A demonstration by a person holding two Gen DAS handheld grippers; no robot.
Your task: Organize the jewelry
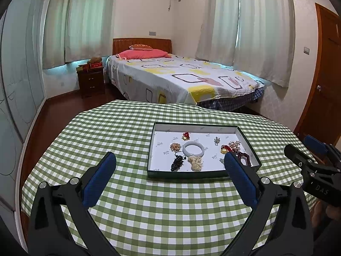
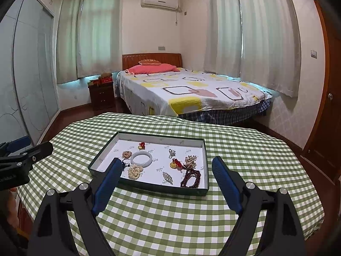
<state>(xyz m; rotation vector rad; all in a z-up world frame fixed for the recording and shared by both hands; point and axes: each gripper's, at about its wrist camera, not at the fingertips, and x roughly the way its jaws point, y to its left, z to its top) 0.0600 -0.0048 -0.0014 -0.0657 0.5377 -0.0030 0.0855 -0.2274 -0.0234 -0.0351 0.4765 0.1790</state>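
Shallow dark-green tray point(image 1: 248, 141) w/ white liner is seen on a green-checked tablecloth point(image 1: 127, 140). Inside: white bangle point(image 1: 193, 148), pearl clusters, dark-red bead strand point(image 2: 190, 178), small brooches. Left gripper point(image 1: 170, 166) is held wide, nothing gripped, tray just ahead & to its right. Right gripper point(image 2: 166, 171) is also spread wide & empty, tray's near edge framed between its fingers, no contact.

Bench point(image 1: 136, 213) in front, bed point(image 1: 181, 79) behind it, nightstand point(image 1: 91, 83) left of the bed | tray point(image 1: 204, 125) on the bench | in the tray: bangle point(image 1: 193, 148) at centre, pearls point(image 1: 195, 162) before it, beads point(image 2: 190, 178) at the right | both claws over the bench's near edge, left claw point(image 1: 170, 176), right claw point(image 2: 165, 180)
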